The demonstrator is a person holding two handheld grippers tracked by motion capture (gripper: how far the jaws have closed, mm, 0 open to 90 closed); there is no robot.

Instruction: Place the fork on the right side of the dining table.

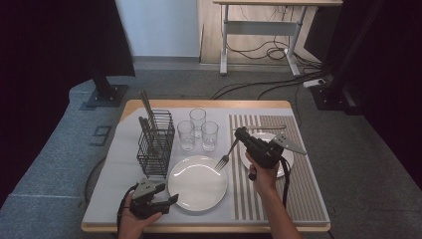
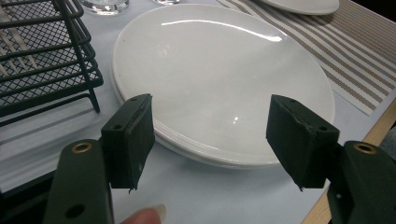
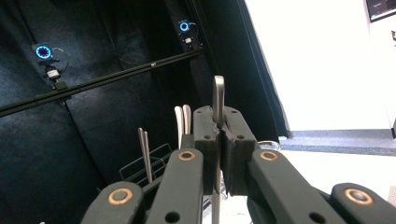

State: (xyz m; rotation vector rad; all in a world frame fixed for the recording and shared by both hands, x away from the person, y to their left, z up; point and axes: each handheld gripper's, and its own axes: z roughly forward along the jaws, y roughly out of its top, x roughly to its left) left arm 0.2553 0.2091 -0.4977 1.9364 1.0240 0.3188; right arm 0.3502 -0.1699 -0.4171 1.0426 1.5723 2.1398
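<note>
Right gripper (image 1: 242,134), jaws clamped on the fork (image 1: 226,153), holds it tines-down over the right rim of the large plate (image 1: 197,183). Left gripper (image 1: 171,199), jaws apart, sits at that plate's left edge.

fork (image 3: 218,100) handle was pinched between the right gripper (image 3: 219,135) jaws, its tines cut off by the bottom edge. wire rack (image 2: 44,56) ran off the left edge, glasses (image 2: 103,5) clipped at top. second plate (image 1: 286,164) near the table's right edge mostly hidden behind the gripper.
</note>
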